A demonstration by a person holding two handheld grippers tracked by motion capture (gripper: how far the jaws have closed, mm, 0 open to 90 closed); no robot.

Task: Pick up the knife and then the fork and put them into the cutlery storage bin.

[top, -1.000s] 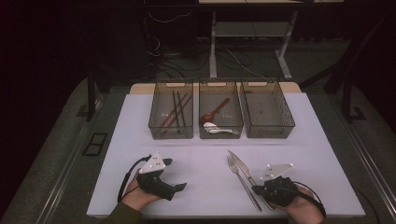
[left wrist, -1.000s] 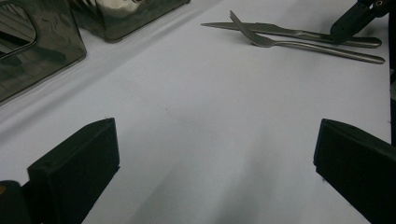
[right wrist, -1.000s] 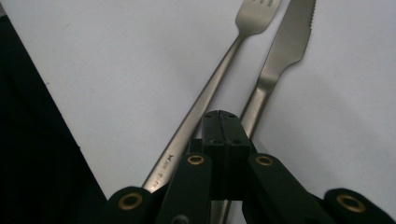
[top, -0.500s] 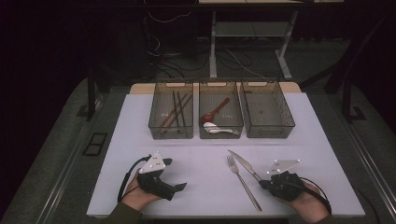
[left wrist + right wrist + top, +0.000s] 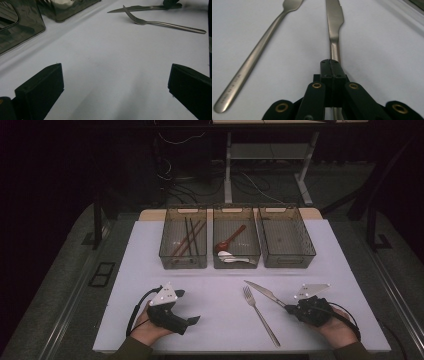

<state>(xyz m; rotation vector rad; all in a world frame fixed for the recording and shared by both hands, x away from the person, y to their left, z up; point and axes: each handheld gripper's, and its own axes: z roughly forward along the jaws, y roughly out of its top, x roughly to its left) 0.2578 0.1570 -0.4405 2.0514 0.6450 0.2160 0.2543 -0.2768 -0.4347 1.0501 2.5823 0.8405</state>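
Dim room here, darkness all around. A white tabletop (image 5: 150, 250) catches the light, grey floor (image 5: 55, 285) on both sides, and behind it white desk legs (image 5: 228, 165) above tangled cables (image 5: 175, 175).

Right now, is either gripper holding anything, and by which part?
The right gripper is shut on the knife, pinching its handle. The left gripper holds nothing, with its jaws wide open over the bare white table.
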